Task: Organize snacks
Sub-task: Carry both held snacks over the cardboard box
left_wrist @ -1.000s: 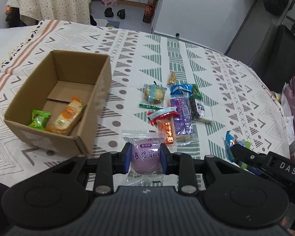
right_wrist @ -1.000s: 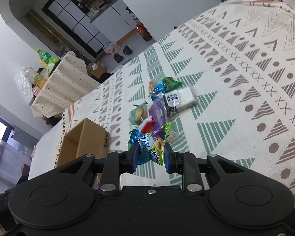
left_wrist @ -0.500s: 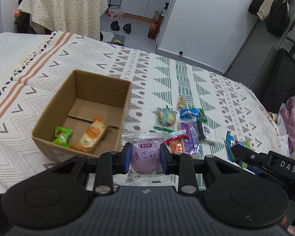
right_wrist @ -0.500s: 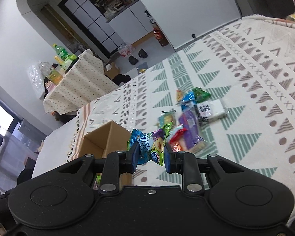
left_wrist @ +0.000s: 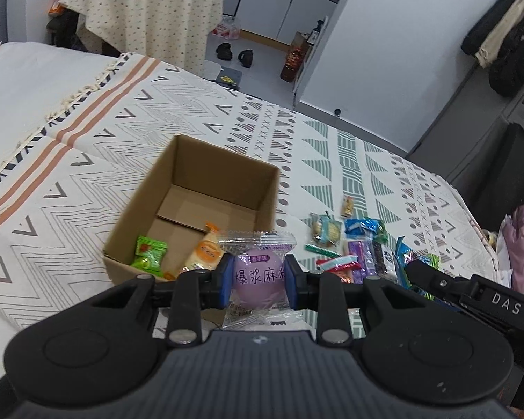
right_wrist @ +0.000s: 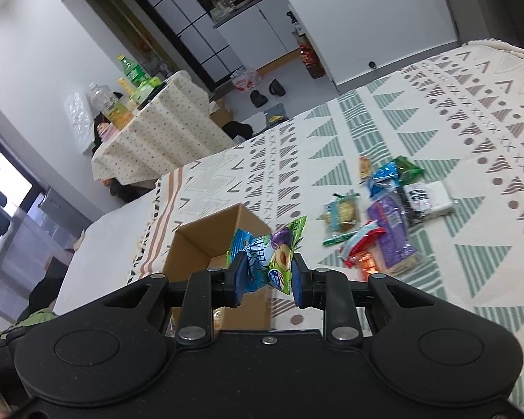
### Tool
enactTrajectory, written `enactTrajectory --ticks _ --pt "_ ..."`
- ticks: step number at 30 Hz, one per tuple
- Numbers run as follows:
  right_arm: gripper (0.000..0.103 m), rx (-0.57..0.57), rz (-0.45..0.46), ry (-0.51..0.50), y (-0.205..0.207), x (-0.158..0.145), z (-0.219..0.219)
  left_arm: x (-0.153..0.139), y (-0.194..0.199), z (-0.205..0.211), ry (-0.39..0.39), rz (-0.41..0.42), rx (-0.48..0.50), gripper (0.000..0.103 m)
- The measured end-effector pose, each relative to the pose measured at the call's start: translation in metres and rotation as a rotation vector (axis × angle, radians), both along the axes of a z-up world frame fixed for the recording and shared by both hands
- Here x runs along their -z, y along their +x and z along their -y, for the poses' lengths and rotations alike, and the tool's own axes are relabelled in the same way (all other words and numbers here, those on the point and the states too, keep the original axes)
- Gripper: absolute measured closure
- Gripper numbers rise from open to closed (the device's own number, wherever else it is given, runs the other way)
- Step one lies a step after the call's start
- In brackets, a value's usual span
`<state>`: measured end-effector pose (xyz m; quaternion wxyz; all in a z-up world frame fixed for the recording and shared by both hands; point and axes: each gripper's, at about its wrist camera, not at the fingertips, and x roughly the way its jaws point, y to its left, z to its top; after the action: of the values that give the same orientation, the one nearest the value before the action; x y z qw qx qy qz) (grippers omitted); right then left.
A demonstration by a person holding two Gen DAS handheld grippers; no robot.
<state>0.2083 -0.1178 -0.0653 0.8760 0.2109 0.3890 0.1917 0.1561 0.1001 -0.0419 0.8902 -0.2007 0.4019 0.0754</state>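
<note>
Round purple mochi in clear wrapper, clamped in left tongs, raised just before open brown cardboard box on patterned bedspread. Right tongs pinch blue-green plum candy packet near box.

White walls, grey floor, a side table under dotted cloth, white cabinets beyond
</note>
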Motion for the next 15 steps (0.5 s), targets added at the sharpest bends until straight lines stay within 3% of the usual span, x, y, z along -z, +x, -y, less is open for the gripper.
enactTrajectory --ticks 15 --pt "0.077 -0.092 -0.043 -0.013 0.02 0.009 -0.066 0.015 0.013 -0.054 -0.054 -0.017 -0.063 0.074"
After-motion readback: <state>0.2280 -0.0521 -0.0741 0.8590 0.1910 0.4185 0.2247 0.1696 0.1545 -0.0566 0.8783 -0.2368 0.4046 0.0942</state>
